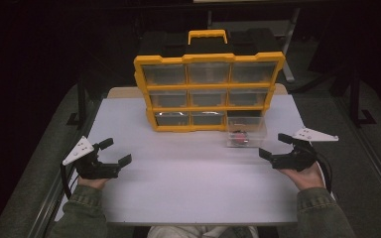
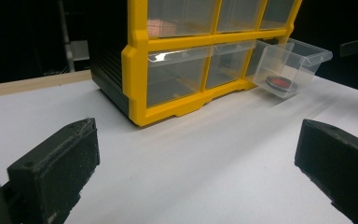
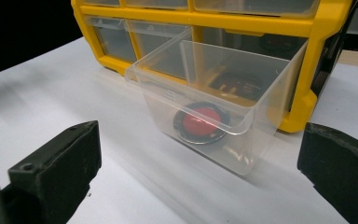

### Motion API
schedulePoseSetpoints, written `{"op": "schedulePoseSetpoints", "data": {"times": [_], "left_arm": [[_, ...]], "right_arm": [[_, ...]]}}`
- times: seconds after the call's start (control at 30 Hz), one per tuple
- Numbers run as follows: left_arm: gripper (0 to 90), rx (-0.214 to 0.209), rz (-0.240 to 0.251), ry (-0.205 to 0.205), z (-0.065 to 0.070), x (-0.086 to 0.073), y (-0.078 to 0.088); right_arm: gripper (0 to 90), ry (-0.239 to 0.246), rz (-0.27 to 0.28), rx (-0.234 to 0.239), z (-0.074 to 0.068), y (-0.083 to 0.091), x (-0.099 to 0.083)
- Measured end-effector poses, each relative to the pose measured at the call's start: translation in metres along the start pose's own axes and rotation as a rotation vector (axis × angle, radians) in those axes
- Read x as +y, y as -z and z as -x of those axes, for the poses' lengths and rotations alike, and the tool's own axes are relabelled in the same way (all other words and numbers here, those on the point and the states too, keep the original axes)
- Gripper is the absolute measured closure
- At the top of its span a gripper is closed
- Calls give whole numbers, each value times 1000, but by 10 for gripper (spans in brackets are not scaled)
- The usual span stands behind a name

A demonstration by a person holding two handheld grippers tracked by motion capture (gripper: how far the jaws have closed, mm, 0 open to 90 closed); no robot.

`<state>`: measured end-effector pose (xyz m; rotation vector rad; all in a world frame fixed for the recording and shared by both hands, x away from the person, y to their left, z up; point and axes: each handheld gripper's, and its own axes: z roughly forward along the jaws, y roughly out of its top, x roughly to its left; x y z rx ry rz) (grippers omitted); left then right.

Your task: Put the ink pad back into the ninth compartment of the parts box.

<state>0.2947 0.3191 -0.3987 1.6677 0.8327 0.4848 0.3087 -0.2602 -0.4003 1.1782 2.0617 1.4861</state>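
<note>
- The clear drawer (image 3: 214,116) is sitting pulled out at the organizer's (image 1: 208,89) lower right corner, toward the table's (image 1: 188,193) right edge, a red disc (image 3: 200,122) lying inside.
- Right gripper (image 1: 276,148) is hovering near it, jaws wide; left gripper (image 1: 115,152) is likewise gaping, well apart.
- A careless nudge could be tipping the light drawer, spilling the disc.

Room dim; surroundings beyond the desk (image 1: 188,188) fall to near black. Desk top lit evenly from above, reads pale lilac-white. Soft streaked shadows lie beside the clear drawer (image 3: 205,107). Small glare strip on a drawer front of the yellow organizer (image 2: 177,56). All pictures grainy, slightly soft; near jaws blurred in both gripper views.
</note>
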Motion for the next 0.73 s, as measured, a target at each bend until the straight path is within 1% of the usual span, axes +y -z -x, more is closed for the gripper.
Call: {"op": "schedulePoseSetpoints", "data": {"times": [0.2, 0.37, 0.6, 0.73], "left_arm": [[0, -1, -2, -3, 1, 0, 0], [0, -2, -3, -2, 1, 0, -1], [0, -3, -1, -1, 1, 0, 0], [0, -3, 1, -2, 1, 0, 0]], "right_arm": [[0, 11, 16, -8, -1, 7, -10], [0, 3, 41, -15, 0, 15, -16], [0, 7, 56, -12, 2, 20, -19], [0, 14, 54, -15, 1, 21, -21]]}}
